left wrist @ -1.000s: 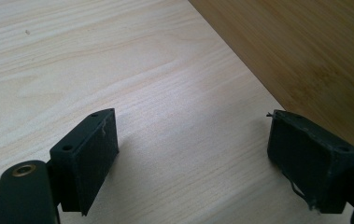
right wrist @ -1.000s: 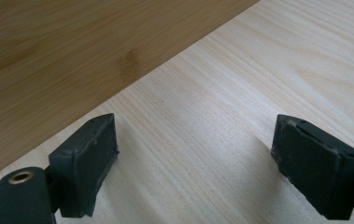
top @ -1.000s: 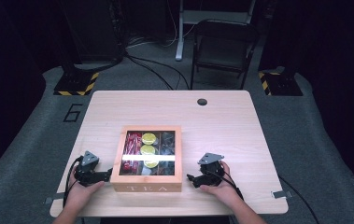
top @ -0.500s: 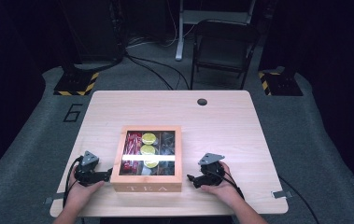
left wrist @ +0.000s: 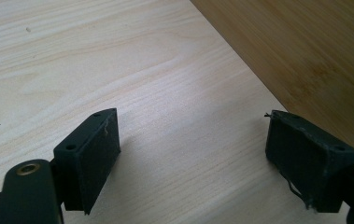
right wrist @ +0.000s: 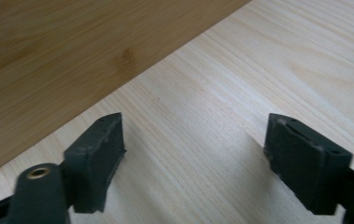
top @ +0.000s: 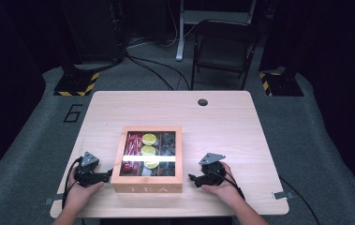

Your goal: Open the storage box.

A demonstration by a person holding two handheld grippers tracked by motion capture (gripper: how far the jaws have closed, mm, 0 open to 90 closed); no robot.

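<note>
Hands rest on a pale wooden counter (top: 240, 122) on either side of a wooden tea box (top: 148, 157) with a glass lid, which sits near the front edge. The left gripper (top: 104, 177) lies just beside the box's left wall, jaws released and empty. The right gripper (top: 193, 179) lies near the right wall, its jaws having just been closing, yet parted with nothing between them.

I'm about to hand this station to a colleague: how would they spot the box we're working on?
Start at the pale wooden table. On its near half, between the left gripper and the right gripper, sits the wooden box. Its front reads TEA, and yellow and red packets show through its clear lid.
</note>
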